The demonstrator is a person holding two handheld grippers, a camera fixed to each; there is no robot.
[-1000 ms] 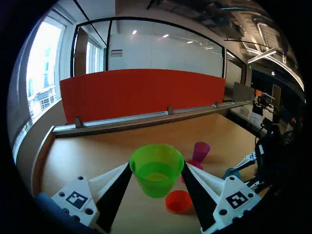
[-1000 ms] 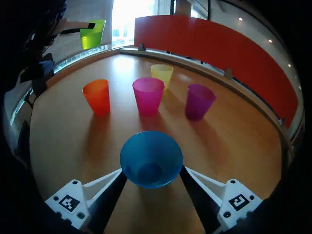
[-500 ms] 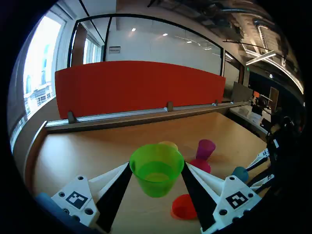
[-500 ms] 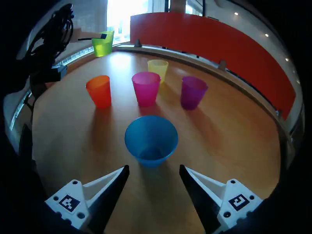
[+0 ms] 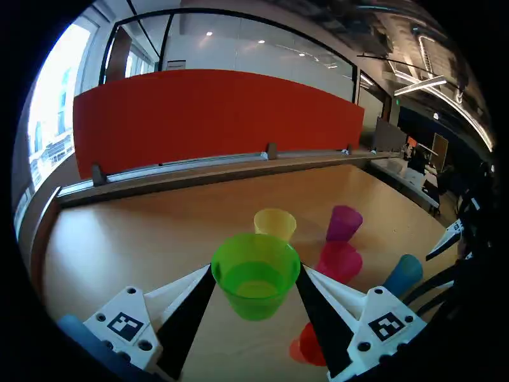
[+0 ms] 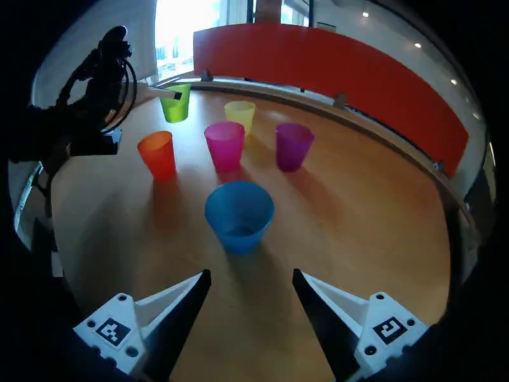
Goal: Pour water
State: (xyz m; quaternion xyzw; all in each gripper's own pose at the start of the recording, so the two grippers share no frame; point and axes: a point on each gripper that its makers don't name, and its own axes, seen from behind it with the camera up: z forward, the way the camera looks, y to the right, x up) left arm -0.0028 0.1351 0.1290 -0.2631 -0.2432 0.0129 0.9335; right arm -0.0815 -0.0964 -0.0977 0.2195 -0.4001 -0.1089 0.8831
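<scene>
The left gripper point(image 5: 254, 274) clamped the green cup point(image 5: 256, 290), the right gripper point(image 6: 251, 275) stood open, empty; slow tilting seemed best.

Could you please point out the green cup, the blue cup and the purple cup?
green cup point(image 5: 256, 305), left gripper view, front wall.
blue cup point(image 6: 240, 243), right gripper view, front wall.
purple cup point(image 6: 292, 153), right gripper view, side wall.
</scene>
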